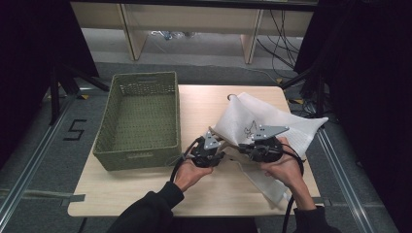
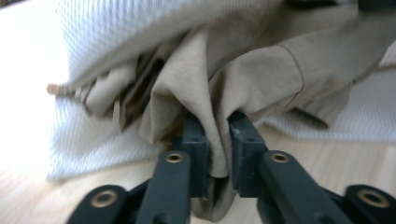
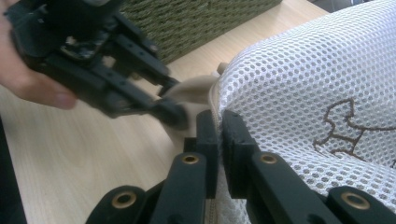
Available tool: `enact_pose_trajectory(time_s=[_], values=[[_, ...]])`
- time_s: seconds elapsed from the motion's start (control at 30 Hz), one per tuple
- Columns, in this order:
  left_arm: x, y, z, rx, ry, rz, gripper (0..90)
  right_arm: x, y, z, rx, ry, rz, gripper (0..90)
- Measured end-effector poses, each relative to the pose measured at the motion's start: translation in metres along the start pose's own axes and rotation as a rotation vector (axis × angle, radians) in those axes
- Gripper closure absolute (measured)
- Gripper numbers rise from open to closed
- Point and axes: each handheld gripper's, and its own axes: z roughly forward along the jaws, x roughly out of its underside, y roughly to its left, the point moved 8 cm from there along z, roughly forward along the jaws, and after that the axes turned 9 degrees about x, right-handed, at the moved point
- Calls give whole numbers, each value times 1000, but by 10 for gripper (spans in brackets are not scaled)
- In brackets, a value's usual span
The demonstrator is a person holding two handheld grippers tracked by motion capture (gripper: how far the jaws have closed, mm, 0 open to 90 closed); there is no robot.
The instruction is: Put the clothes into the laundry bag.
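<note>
White mesh laundry bag (image 1: 265, 121) lies on the right half of the wooden table (image 1: 145, 194), partly propped up and draped, its far corner toward the table's far edge, a dark line drawing printed on its near face. Beige cloth (image 2: 243, 79) sits at the bag's near-left opening, bunched and partly tucked under the mesh. Left gripper (image 2: 217, 135) is clamped on a fold of that beige cloth; the fold runs down between both jaws and hangs out below them. Right gripper (image 3: 218, 128) has its jaws closed tight on the bag's edge, right at the seam where the mesh meets the beige trim. Both grippers are just beside each other at the bag's near-left corner, near the middle of the table, left one (image 1: 208, 151) to the left, right one (image 1: 265, 145) touching the bag. In the right gripper view the left gripper (image 3: 173, 100) comes in from the upper left, its tips pinching the beige cloth just beside the right gripper's jaws. Left hand (image 1: 190, 174) and right hand (image 1: 284, 167) come in from the near edge, dark sleeves. Green woven basket (image 1: 138, 121) stands on the left half of the table, apart from the bag, near the left gripper's side.
</note>
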Motion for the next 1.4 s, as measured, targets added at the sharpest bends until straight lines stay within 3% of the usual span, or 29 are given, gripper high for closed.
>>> enact_pose_trajectory(time_s=[0.07,0.1,0.13,0.17,0.23,0.27,0.33,0.5,0.6,0.73,0.83,0.87,0.93,1.13,1.2,1.27,1.37,1.4], values=[[-7,1,1,-17,-26,-5,806,2,1,2,-19,-1,-18,872],[-8,0,3,-3,-19,1,807,5,2,2,-24,19,-3,871],[-8,-1,4,1,-14,3,806,8,0,4,-15,23,-25,871],[-6,-2,4,4,-5,6,803,13,3,7,-20,50,-9,871],[0,-3,5,21,21,15,791,22,3,13,-29,75,-20,872],[3,-4,5,13,34,19,781,26,3,16,-26,92,-19,873],[8,-9,4,51,28,-5,749,30,4,19,-24,115,-28,873],[9,-9,-17,64,26,-27,611,35,6,23,-1,129,-44,873],[4,-3,-32,42,9,-28,520,40,8,26,-5,152,-67,873],[-1,17,-47,-45,3,-33,549,44,10,26,-2,180,-65,874],[1,27,-46,-85,22,-44,537,49,14,25,-37,215,-61,874],[3,30,-44,-104,38,-29,528,49,12,26,-17,190,-86,874],[5,36,-38,-120,59,-40,513,51,13,25,-25,192,-87,874],[10,36,-27,-128,98,-47,520,52,17,19,-41,187,-75,874],[12,33,-29,-98,141,-22,523,51,18,16,-48,189,-66,874],[12,33,-30,-98,141,-16,516,50,17,14,-54,167,-117,874],[12,37,-34,-115,134,-25,503,51,21,9,-64,168,-101,875],[11,37,-32,-126,103,-49,502,52,21,7,-66,161,-103,874]])
